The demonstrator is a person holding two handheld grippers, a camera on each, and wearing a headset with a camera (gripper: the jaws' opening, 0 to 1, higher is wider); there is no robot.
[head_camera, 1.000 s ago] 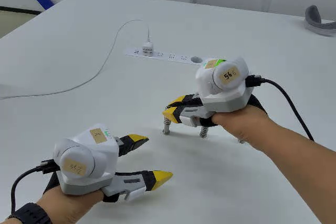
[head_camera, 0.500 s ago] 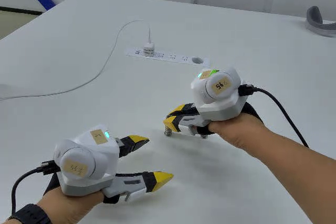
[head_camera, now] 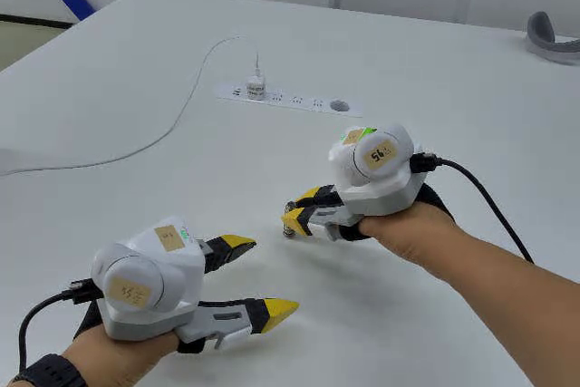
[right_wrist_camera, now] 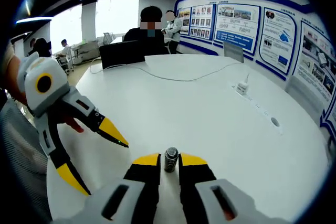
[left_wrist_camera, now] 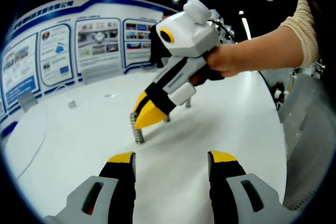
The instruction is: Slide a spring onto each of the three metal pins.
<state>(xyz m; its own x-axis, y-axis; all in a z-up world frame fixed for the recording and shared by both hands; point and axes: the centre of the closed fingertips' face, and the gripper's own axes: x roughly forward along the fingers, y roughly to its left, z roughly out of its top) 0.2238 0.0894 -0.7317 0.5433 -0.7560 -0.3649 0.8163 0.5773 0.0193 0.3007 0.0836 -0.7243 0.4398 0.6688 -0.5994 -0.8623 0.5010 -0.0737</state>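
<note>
Near the middle of the table (head_camera: 136,70), the right gripper (head_camera: 295,208) was low, its jaws closed narrowly on a spring (right_wrist_camera: 170,159) that sat on one pin (left_wrist_camera: 137,134). Two other pins (left_wrist_camera: 187,103) stood behind; whether they carried springs, I could not judge. The left gripper (head_camera: 265,275) hovered wide open, apart.

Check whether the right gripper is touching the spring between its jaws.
Cannot tell. In the right gripper view the spring stands between the jaw tips of the right gripper, close on both sides, yet neither contact nor a gap shows plainly.
</note>
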